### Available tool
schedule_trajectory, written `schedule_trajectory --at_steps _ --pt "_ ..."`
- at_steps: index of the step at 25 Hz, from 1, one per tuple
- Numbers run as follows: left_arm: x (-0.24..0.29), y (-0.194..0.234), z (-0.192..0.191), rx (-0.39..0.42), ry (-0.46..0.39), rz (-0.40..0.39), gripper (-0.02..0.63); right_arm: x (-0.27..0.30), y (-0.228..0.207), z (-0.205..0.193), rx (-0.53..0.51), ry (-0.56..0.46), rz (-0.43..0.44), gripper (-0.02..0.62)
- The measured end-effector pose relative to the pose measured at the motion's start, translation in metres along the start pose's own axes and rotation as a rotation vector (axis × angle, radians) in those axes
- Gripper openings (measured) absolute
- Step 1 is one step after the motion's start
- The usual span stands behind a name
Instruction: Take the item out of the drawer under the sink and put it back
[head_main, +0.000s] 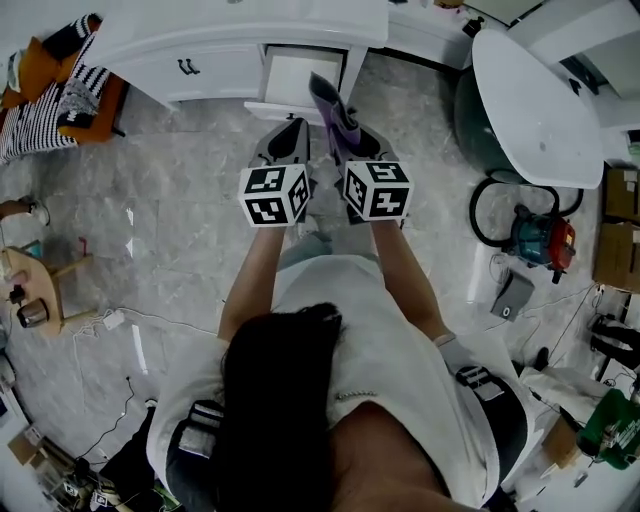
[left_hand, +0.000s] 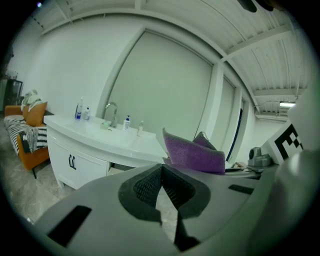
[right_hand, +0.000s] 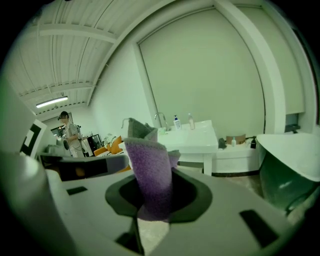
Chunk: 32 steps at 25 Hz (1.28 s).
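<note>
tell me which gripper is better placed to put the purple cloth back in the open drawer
Right. The right gripper is shut on the purple cloth, and in the head view the open drawer lies just ahead of it. The left gripper is shut with nothing in it.

Two claws show, the left claw (left_hand: 161, 167) and the right claw (right_hand: 152, 194), each bearing one marker cube (head_main: 274, 194), so two cubes in all. There is one purple cloth (right_hand: 147, 160). The vanity (head_main: 215, 35) has one open drawer (head_main: 300, 78), one pair of dark door handles (head_main: 186, 67) and one tap (left_hand: 111, 111). Four bottles (left_hand: 79, 108) stand on its worktop. On the floor are one vacuum cleaner (head_main: 540, 240), one round white table (head_main: 545, 100), one small wooden table (head_main: 25, 285) and one orange sofa (head_main: 112, 100). Two persons are seen: the wearer (head_main: 380, 380) and one standing person (right_hand: 67, 132) far off.
</note>
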<state>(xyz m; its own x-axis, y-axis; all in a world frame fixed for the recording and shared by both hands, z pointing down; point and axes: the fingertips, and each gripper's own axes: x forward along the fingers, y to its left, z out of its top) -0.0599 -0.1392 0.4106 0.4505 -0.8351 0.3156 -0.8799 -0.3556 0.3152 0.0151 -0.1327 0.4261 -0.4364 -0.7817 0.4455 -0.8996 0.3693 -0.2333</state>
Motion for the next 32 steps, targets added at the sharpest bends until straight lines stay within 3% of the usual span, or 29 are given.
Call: schedule_trajectory --at_steps 32 --pt "0.031 0.045 0.01 0.016 0.017 0.004 0.004 0.049 -0.001 0.018 0.005 -0.03 -0.013 0.112"
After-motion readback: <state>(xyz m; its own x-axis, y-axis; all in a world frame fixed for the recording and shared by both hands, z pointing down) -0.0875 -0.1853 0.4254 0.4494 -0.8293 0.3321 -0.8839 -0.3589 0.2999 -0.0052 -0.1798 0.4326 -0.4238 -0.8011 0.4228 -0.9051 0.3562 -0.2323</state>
